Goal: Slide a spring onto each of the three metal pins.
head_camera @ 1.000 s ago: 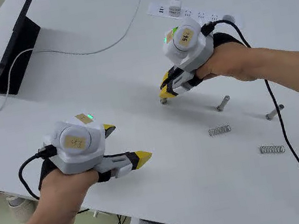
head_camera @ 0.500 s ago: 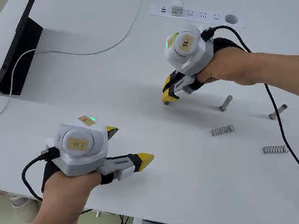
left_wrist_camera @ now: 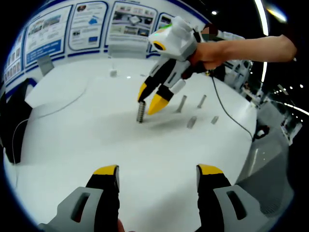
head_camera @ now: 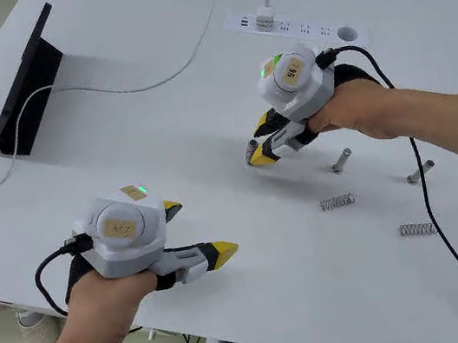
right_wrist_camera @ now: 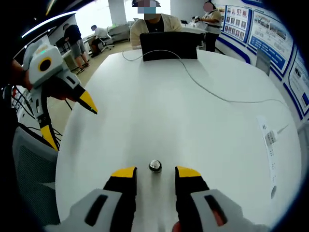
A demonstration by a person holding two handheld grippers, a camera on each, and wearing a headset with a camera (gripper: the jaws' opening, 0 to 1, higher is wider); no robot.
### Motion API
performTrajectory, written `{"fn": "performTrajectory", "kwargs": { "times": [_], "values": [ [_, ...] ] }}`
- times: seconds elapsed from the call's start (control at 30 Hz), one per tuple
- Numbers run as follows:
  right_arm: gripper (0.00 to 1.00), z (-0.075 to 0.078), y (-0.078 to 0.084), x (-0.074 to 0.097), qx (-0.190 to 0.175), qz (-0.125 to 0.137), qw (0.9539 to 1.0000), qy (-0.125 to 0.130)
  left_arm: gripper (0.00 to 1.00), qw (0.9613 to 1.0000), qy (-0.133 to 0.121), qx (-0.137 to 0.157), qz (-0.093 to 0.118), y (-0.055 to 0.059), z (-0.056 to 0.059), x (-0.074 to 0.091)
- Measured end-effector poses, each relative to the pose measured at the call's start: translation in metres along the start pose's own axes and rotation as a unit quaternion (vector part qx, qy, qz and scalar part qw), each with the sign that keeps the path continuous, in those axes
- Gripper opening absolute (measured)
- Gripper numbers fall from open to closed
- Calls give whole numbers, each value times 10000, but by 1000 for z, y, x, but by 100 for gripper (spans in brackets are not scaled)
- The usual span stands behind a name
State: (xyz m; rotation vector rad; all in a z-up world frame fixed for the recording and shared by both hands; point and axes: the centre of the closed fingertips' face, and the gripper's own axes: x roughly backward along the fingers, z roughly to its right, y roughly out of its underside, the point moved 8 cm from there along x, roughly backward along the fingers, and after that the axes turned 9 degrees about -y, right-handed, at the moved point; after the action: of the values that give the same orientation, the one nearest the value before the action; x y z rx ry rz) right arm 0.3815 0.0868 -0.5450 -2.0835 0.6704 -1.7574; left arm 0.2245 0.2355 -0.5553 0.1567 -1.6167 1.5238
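broad white worktop (head_camera: 337, 294), viewed from above. at its far left edge, a black screen (head_camera: 22, 92) propped upright; along the far side, a white power strip (head_camera: 293, 27) lying flat with one plug in it.

near left, the left hand-held gripper (head_camera: 197, 227) in a person's hand, held low over bare surface, jaws spread wide and holding nothing, yellow tips pointing right.

farther off and to the right, the right hand-held gripper (head_camera: 262, 138) tipped down toward the worktop, jaws parted by a narrow gap and set on either side of an upright first pin (head_camera: 251, 152). in the right gripper view, that pin's round head between the two yellow tips with a sliver of space on each side, so nothing clamped. in the left gripper view, what looks like the coils of a fitted spring (left_wrist_camera: 140, 112) ringing the pin down to the worktop, one yellow tip just above its top.

right of the first pin, a second pin (head_camera: 341, 160) and, farther right again, a third pin (head_camera: 420, 172), both standing bare and apart from either gripper.

smallest of all, two springs lying on their sides: a loose spring (head_camera: 337, 202) just on the near side of the second pin, and another spring (head_camera: 417, 229) on the near side of the third pin, neither touching a pin.
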Motion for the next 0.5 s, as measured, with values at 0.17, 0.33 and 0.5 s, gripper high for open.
{"fn": "performTrajectory", "kwargs": {
  "times": [0.17,0.33,0.5],
  "values": [
    [40,-5,7,8,-206,147,9996,105,66,10000,14,-31,23,-4,5,3],
    [43,-13,12,12,-360,271,9988,169,66,10000,42,-25,25,-5,9,3],
    [49,-20,17,15,-485,390,9977,259,66,10000,68,-46,32,-6,15,5]
  ]
}}
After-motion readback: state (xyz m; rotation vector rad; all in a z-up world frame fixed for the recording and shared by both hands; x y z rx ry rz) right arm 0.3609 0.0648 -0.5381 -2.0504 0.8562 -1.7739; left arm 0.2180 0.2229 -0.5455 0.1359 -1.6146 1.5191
